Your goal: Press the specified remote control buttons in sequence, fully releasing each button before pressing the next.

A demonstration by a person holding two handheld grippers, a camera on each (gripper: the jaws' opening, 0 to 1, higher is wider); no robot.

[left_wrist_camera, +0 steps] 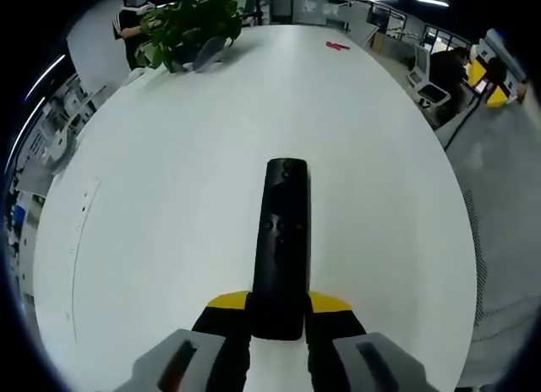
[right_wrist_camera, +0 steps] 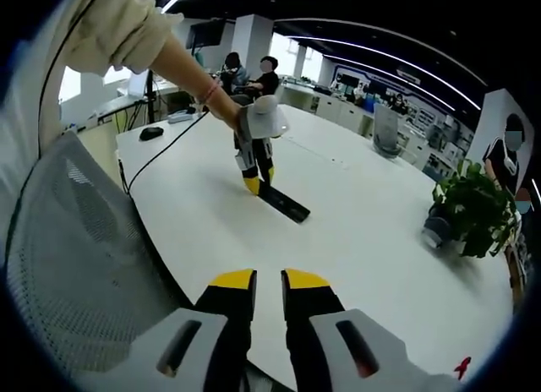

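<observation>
Black remote control (left_wrist_camera: 281,248) on white worktop (left_wrist_camera: 169,240), near end clenched between left gripper (left_wrist_camera: 279,312) jaws, apparently steadying it for pressing; right gripper (right_wrist_camera: 269,284), jaws nearly closed on nothing, well apart from it.

Both grippers share one build: the left gripper (left_wrist_camera: 277,312) and the right gripper (right_wrist_camera: 269,292) each have black fingers (right_wrist_camera: 233,312) with yellow tips on grey bodies with dark slots. The person wears a cream sleeve (right_wrist_camera: 114,24) and a thin wristband (right_wrist_camera: 208,92).
</observation>
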